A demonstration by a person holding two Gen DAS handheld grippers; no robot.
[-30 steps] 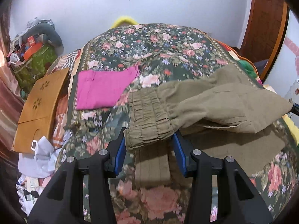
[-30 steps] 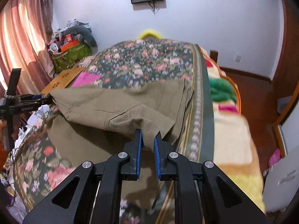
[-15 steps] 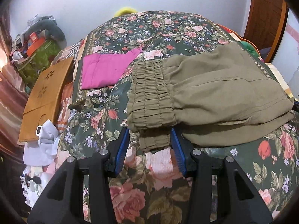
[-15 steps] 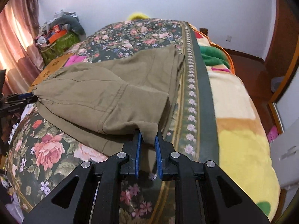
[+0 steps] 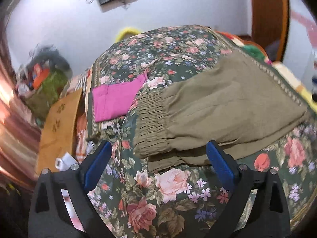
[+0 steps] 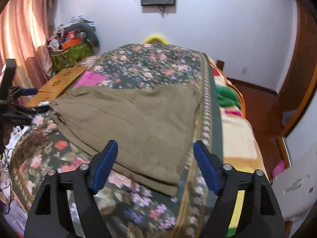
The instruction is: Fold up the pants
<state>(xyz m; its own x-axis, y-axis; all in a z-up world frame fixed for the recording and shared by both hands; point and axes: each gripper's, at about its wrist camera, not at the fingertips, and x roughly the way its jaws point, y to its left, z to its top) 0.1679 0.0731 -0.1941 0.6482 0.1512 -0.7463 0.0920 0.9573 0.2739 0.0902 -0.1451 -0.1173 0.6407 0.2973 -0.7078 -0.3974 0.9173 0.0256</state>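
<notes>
The olive-green pants (image 5: 218, 107) lie folded over on the floral bedspread (image 5: 168, 194), elastic waistband (image 5: 151, 127) toward the left. My left gripper (image 5: 158, 158) is open and empty, just in front of the waistband end. In the right wrist view the pants (image 6: 134, 123) lie flat near the bed's right border. My right gripper (image 6: 155, 156) is open and empty, above their near folded corner. The left gripper (image 6: 21, 103) shows at the far left of that view.
A folded magenta garment (image 5: 116, 99) lies on the bed beyond the waistband. A wooden board (image 5: 59, 123) and a cluttered green bag (image 5: 45, 87) stand at the bed's left side. A yellow and green blanket (image 6: 233, 123) covers the right side. A door (image 5: 267, 15) is at the back right.
Both grippers have opened and let go of the pants, which now lie flat on the bed. Both have drawn back and lifted slightly.
</notes>
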